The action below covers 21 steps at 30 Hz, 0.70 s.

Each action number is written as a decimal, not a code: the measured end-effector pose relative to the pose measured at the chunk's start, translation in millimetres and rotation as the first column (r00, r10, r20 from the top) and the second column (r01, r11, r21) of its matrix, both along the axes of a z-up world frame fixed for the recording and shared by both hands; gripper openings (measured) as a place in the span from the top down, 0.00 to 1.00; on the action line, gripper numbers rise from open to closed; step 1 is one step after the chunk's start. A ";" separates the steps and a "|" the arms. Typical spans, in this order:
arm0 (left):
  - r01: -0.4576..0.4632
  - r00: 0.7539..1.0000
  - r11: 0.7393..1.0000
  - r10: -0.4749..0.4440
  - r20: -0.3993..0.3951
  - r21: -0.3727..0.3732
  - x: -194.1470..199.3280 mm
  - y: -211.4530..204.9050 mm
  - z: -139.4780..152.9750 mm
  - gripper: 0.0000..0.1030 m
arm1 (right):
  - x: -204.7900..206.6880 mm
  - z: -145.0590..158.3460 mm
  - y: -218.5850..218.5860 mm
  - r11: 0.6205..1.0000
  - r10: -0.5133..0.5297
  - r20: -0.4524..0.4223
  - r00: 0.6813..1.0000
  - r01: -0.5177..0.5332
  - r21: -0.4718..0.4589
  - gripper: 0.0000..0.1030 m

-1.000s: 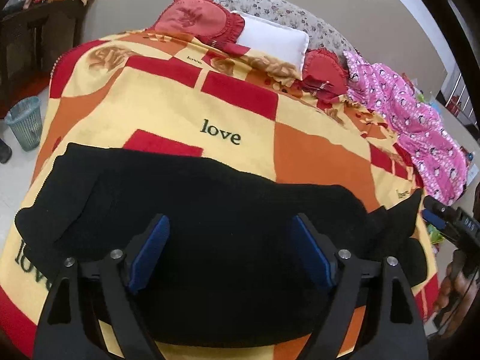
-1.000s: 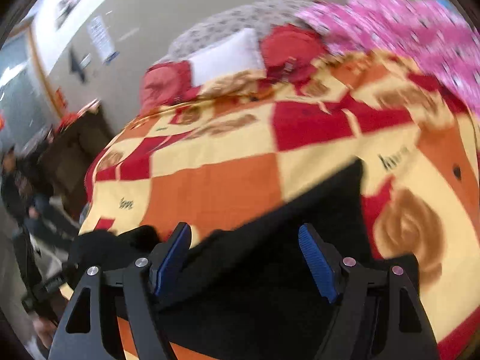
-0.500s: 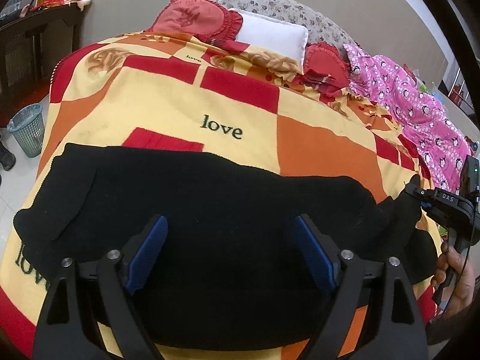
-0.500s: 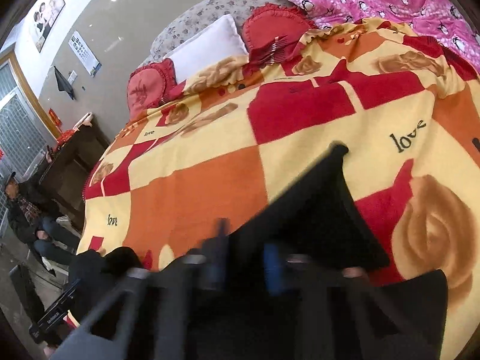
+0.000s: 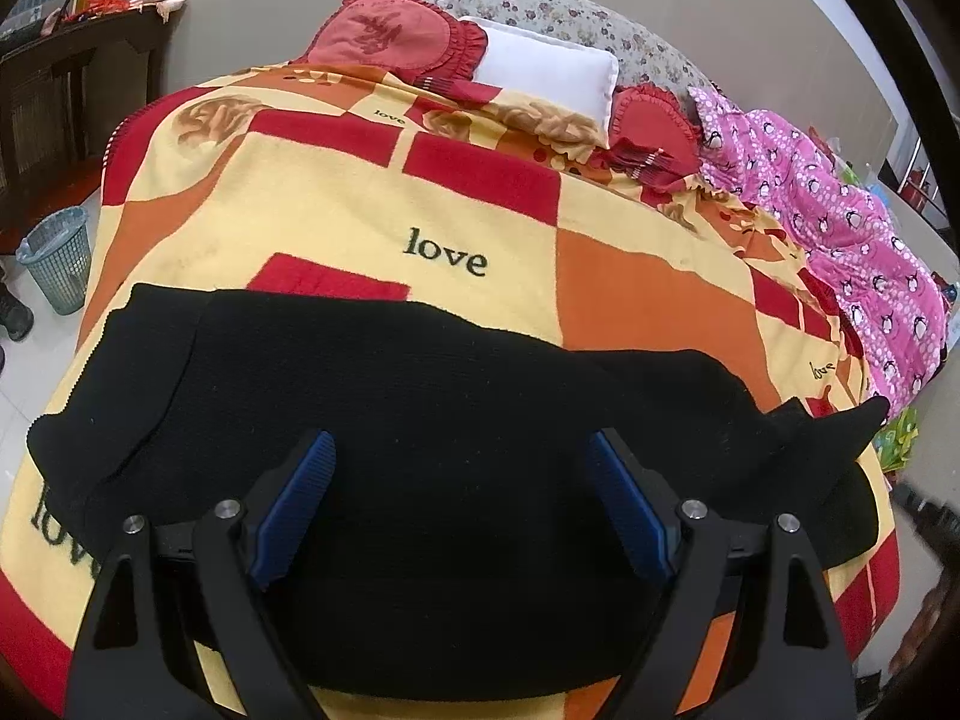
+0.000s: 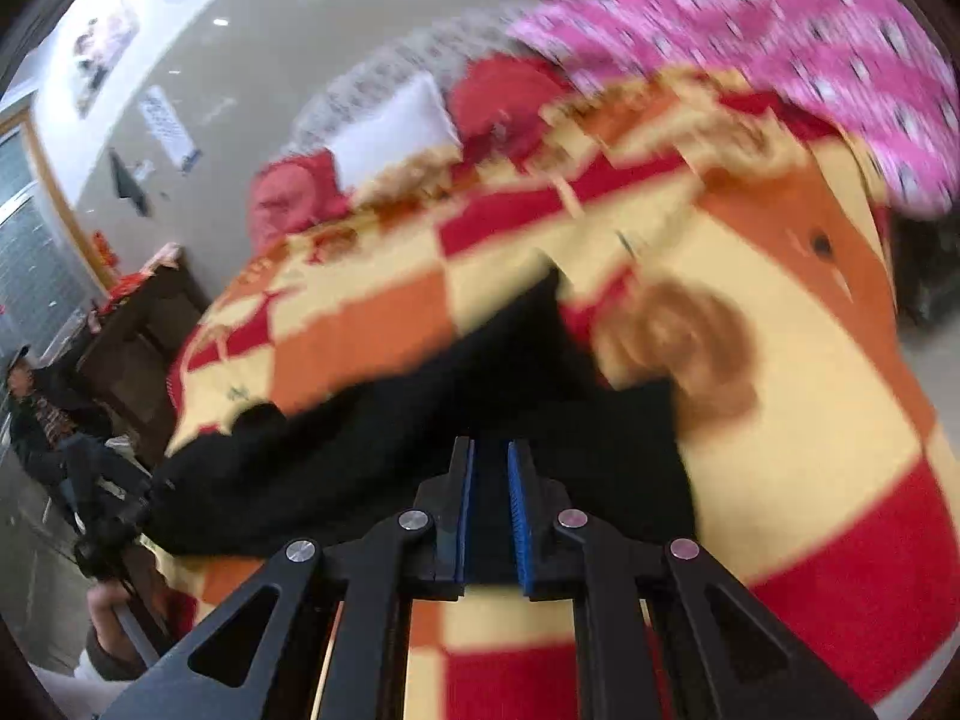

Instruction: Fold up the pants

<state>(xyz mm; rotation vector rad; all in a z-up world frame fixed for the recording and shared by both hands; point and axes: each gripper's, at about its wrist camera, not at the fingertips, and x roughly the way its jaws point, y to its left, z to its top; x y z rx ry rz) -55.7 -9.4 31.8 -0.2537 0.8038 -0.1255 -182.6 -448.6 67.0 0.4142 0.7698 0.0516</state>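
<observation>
Black pants [image 5: 420,396] lie spread across the near part of a red, orange and yellow "love" blanket [image 5: 336,210] on a bed. My left gripper [image 5: 462,474] hovers over the middle of the pants, open, with nothing pinched. In the blurred right wrist view, my right gripper [image 6: 489,462] sits at the edge of the pants [image 6: 360,438]. Its jaws are closing to a narrow gap with black cloth between the blue pads. In the left wrist view the right end of the pants stands up in a peak [image 5: 864,414].
A white pillow [image 5: 552,69] and red cushions lie at the head of the bed, and a pink quilt [image 5: 840,222] along its right side. A blue bin [image 5: 57,267] and a dark cabinet [image 5: 60,90] stand on the left. A person [image 6: 42,414] sits beyond the bed.
The right gripper's jaws went from wide apart to nearly together on the pants' edge, and that hand shifted sideways. The left gripper stayed where it was, open.
</observation>
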 end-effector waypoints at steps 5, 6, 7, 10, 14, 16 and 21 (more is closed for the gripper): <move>-0.008 1.000 1.000 0.008 -0.008 0.013 -2.6 -2.2 1.0 0.16 | 0.7 -2.9 -14.0 0.993 -0.022 0.051 0.998 0.016 0.117 0.38; -0.009 1.000 1.000 0.009 -0.010 0.012 -2.1 -2.4 1.2 0.16 | 6.2 1.4 -10.6 0.992 -0.014 0.066 0.998 0.006 0.127 0.25; -0.011 1.000 1.000 0.011 -0.012 0.011 -2.3 -2.5 1.4 0.16 | 11.7 4.6 -6.6 0.992 -0.001 0.077 0.997 -0.009 0.125 0.24; -0.012 1.000 1.000 0.012 -0.014 0.005 -3.0 -3.3 3.1 0.15 | 34.4 9.2 3.5 0.992 0.023 0.090 0.996 -0.034 0.119 0.24; -0.009 1.000 1.000 0.009 -0.019 0.004 -3.3 -3.9 3.8 0.14 | 76.0 -2.1 10.4 0.991 0.012 0.069 0.998 -0.021 0.135 0.32; -0.006 1.000 1.000 0.006 -0.024 -0.002 -3.6 -3.2 4.2 0.14 | 94.2 -10.1 13.0 0.988 0.019 0.073 0.997 -0.030 0.151 0.78; 0.002 0.999 0.999 -0.004 -0.043 -0.041 -4.0 2.2 9.6 0.14 | 77.0 1.5 13.9 0.990 0.033 0.107 0.994 -0.048 0.133 0.95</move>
